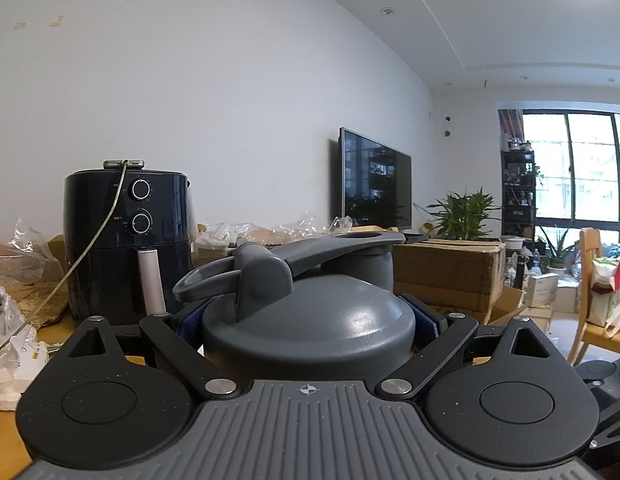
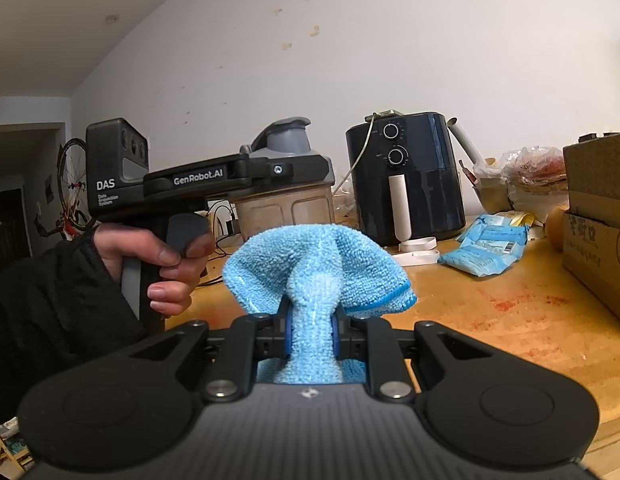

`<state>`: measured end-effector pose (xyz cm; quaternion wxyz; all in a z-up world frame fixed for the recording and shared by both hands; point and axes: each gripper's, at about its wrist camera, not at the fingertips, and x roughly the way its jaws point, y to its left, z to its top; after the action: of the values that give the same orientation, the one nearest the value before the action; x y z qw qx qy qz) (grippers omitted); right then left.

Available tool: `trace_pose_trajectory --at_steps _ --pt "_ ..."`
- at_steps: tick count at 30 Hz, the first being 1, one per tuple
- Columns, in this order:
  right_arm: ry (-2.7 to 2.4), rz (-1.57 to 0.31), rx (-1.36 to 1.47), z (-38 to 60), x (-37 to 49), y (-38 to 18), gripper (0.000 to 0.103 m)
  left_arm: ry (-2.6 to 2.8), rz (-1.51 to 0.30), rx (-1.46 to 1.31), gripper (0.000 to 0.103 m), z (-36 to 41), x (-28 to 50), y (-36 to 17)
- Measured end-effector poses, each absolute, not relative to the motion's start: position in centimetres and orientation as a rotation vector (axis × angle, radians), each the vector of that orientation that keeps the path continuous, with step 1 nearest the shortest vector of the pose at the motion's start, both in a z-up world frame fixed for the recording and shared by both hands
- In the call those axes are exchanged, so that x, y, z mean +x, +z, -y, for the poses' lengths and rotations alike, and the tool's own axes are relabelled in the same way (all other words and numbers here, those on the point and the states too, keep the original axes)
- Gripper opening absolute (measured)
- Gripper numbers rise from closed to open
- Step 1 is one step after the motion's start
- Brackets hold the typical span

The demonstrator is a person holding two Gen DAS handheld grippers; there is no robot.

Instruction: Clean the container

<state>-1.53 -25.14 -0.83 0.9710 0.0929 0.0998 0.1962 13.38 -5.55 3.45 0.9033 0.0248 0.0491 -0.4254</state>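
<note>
My left gripper (image 1: 308, 314) is shut on the container (image 1: 310, 320), a bottle with a domed grey lid and a flip-up spout cap; blue pads press its sides. In the right wrist view the same left gripper (image 2: 302, 170), held by a hand (image 2: 166, 258) in a dark sleeve, grips the container (image 2: 286, 210) around its top, and the cloudy brownish body shows below. My right gripper (image 2: 311, 328) is shut on a light blue microfibre cloth (image 2: 317, 264), which bunches out in front of the pads, just below and in front of the container.
A black air fryer (image 2: 405, 176) stands on the wooden table (image 2: 509, 320) behind the container. Blue packets (image 2: 485, 248) and a cardboard box (image 2: 597, 216) lie to the right. Plastic bags (image 1: 18, 264), another box (image 1: 445, 272) and a TV (image 1: 373, 180) line the wall.
</note>
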Motion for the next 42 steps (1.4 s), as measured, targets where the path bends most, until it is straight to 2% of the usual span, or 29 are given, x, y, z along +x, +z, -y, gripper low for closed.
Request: trace_pose_trajectory --at_steps 42 --pt "0.428 -0.28 0.08 22.1 3.6 0.4 0.011 -0.867 -0.107 0.053 0.095 5.3 13.6 3.3"
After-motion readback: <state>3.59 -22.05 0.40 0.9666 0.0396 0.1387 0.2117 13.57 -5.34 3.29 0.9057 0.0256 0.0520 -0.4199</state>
